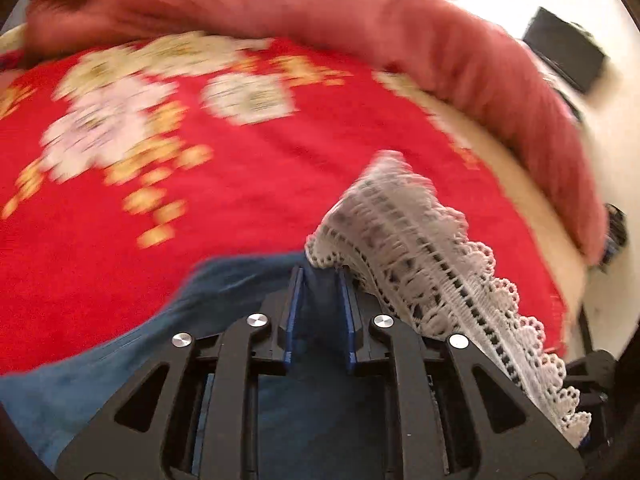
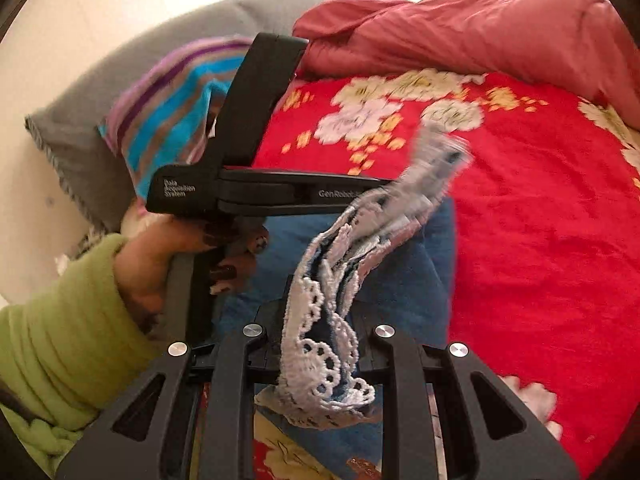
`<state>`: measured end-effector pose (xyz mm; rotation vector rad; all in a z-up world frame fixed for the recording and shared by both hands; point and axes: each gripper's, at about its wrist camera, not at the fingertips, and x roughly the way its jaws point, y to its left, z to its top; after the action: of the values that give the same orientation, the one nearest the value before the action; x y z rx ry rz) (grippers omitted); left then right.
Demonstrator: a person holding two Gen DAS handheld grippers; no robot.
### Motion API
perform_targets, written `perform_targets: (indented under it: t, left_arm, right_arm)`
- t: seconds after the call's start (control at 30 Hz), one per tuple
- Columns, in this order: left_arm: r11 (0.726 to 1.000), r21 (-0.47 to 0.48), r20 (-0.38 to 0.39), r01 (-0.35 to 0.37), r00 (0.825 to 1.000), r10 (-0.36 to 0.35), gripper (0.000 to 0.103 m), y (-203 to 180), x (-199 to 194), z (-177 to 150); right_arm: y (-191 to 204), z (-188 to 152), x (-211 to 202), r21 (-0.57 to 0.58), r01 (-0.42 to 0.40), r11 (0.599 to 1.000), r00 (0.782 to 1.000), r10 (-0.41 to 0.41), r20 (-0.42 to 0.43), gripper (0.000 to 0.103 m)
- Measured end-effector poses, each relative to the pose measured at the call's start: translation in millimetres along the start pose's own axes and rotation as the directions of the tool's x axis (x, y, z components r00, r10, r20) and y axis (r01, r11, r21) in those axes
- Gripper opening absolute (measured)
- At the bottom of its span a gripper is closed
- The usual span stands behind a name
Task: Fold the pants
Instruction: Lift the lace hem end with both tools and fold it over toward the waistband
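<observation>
Red floral bedspread (image 1: 248, 208) covers the bed, and the blue pants (image 1: 100, 364) are draped over its near part, lace hem (image 1: 432, 264) lifted. Left gripper (image 1: 320, 280), jaws drawn narrow, pinching blue pants fabric just beside that lace. Right gripper (image 2: 320, 320), jaws narrow too, clamped on the lace hem, which trails up toward the left gripper in the right wrist view.

Soft blue cloth pants (image 1: 120, 360) with openwork white lace trim (image 1: 440, 264) lie on a fuzzy red blanket (image 1: 280, 184).
</observation>
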<state>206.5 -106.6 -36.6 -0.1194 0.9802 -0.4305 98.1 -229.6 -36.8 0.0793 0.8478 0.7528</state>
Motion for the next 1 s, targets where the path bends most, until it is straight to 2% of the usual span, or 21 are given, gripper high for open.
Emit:
perform_targets:
  t: [0.13, 0.23, 0.33, 0.43, 0.47, 0.5, 0.6, 0.7, 0.77, 0.83, 0.9, 1.0]
  left_arm:
    - [0.993, -0.11, 0.064, -0.03, 0.997, 0.037, 0.01, 40.6, -24.2, -18.4]
    - [0.975, -0.222, 0.121, 0.006, 0.992, 0.021, 0.012, 75.0, -43.8, -32.3]
    - [0.933, -0.351, 0.163, 0.08, 0.986, -0.023, 0.026, 109.2, -56.8, -49.0]
    - [0.915, -0.389, 0.185, 0.11, 0.982, -0.039, 0.027, 121.6, -62.3, -57.7]
    - [0.912, -0.392, 0.19, 0.119, 0.981, -0.046, 0.028, 123.0, -63.4, -58.9]
    - [0.91, -0.392, 0.2, 0.132, 0.978, -0.055, 0.028, 123.6, -64.1, -59.7]
    - [0.912, -0.378, 0.216, 0.157, 0.973, -0.078, 0.033, 121.5, -67.1, -59.7]
    - [0.906, -0.371, 0.225, 0.202, 0.966, -0.124, 0.037, 120.5, -68.0, -61.5]
    - [0.896, -0.378, 0.221, 0.234, 0.962, -0.158, 0.038, 119.5, -64.6, -62.9]
    - [0.89, -0.384, 0.205, 0.246, 0.962, -0.178, 0.039, 116.5, -57.7, -61.7]
    - [0.906, -0.377, 0.158, 0.193, 0.977, -0.142, 0.039, 109.6, -50.9, -60.4]
    - [0.917, -0.369, 0.124, 0.151, 0.986, -0.112, 0.039, 102.1, -40.9, -54.8]
  right_arm:
    - [26.0, -4.2, 25.6, -0.064, 0.011, 0.998, 0.998, -0.015, -0.059, 0.019]
    - [45.8, -5.8, 41.8, -0.12, 0.028, 0.992, 0.995, -0.039, -0.089, 0.022]
    - [62.4, -9.7, 54.7, -0.147, 0.028, 0.989, 0.993, -0.045, -0.112, 0.025]
    - [79.7, -13.5, 67.4, -0.174, -0.001, 0.985, 0.989, -0.024, -0.144, 0.038]
    - [85.4, -14.6, 69.6, -0.184, -0.011, 0.983, 0.988, -0.017, -0.151, 0.051]
    - [93.0, -16.4, 71.0, -0.206, -0.022, 0.978, 0.988, -0.011, -0.157, 0.057]
    - [111.0, -18.4, 65.8, -0.25, -0.077, 0.965, 0.987, 0.038, -0.159, 0.058]
    - [115.2, -15.2, 46.8, -0.279, -0.09, 0.956, 0.991, 0.058, -0.123, 0.061]
    - [107.4, -8.5, 32.9, -0.284, -0.044, 0.958, 0.997, 0.026, -0.069, 0.065]
    - [93.0, -2.2, 23.2, -0.267, 0.023, 0.963, 0.999, -0.03, -0.023, 0.065]
    - [63.2, 6.2, 20.3, -0.202, 0.115, 0.973, 0.993, -0.116, 0.006, 0.065]
    - [29.4, 11.6, 24.1, -0.135, 0.182, 0.974, 0.983, -0.183, 0.005, 0.065]
